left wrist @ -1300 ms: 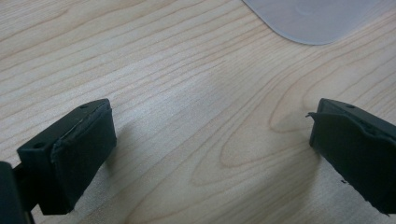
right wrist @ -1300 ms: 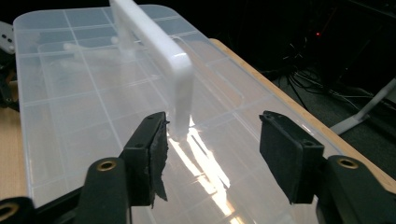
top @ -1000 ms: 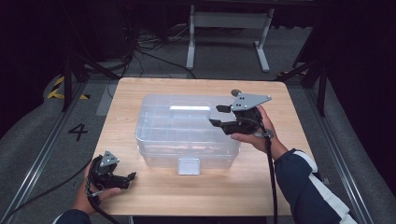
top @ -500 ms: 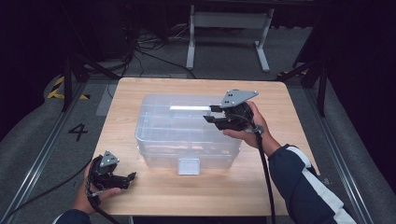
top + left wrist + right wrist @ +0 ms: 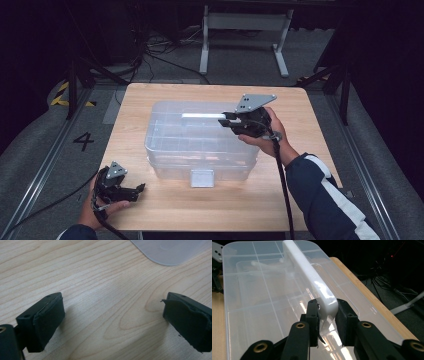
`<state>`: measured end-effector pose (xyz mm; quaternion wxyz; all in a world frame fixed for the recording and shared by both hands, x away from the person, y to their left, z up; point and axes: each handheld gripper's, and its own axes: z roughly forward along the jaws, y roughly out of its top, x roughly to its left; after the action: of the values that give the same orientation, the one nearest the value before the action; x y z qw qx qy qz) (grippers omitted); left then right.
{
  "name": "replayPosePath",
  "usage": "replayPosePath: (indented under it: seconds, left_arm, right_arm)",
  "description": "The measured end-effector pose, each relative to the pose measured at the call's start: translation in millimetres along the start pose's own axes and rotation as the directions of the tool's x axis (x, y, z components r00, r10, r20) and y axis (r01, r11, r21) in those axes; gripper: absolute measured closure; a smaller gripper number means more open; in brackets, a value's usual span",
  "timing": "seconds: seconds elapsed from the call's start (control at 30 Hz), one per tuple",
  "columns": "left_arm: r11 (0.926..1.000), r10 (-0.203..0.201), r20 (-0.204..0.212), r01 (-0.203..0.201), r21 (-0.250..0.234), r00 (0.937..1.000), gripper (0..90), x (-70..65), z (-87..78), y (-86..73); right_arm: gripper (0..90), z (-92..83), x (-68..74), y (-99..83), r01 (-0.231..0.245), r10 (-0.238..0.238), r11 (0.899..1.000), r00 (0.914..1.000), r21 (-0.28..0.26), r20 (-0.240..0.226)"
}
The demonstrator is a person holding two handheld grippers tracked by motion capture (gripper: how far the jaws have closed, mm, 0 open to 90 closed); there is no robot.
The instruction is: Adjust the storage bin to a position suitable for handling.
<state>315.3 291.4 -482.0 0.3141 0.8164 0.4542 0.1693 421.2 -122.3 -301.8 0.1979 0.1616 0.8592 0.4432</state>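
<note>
With the clear box (image 5: pixel 200 140) at the counter (image 5: pixel 320 150) centre, the right tool (image 5: pixel 327 312), jaws just closing, apparently pinches the white handle (image 5: pixel 312 282); next, lift evenly; the left tool (image 5: pixel 131 190) rests spread near the front-left corner.

Table brightly lit – dark surroundings – sharp focus

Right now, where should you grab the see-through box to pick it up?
By the white handle on the lid of the clear box, from its right end. It is a raised narrow bar that fits between two jaws. The right gripper, its jaws just closing, already straddles that end, probably a good hold.
</note>
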Motion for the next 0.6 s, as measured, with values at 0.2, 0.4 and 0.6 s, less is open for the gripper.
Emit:
replayPosePath:
  seconds: [0.2,0.4,0.6]
  left_arm:
    - [0.9993,0.037,-0.019,-0.037,0.001,0.9991,26.1,-4.9,-6.3,4.0]
    - [0.9937,0.058,0.007,-0.057,-0.096,0.9983,37.2,-10.8,-24.7,13.6]
    - [0.9814,0.096,0.039,-0.088,-0.17,0.9946,43.7,-20.8,-41.1,24.4]
  right_arm:
    - [73.7,-0.5,-1.3,2.0,0.001,-0.001,1.0,1.0,0.008,-0.003]
    - [73.5,-1.2,-5.9,6.7,-0.003,0.003,1.0,1.0,0.016,-0.008]
    - [73.4,-1.2,-9.0,9.4,-0.011,0.012,1.0,0.9998,0.023,-0.015]
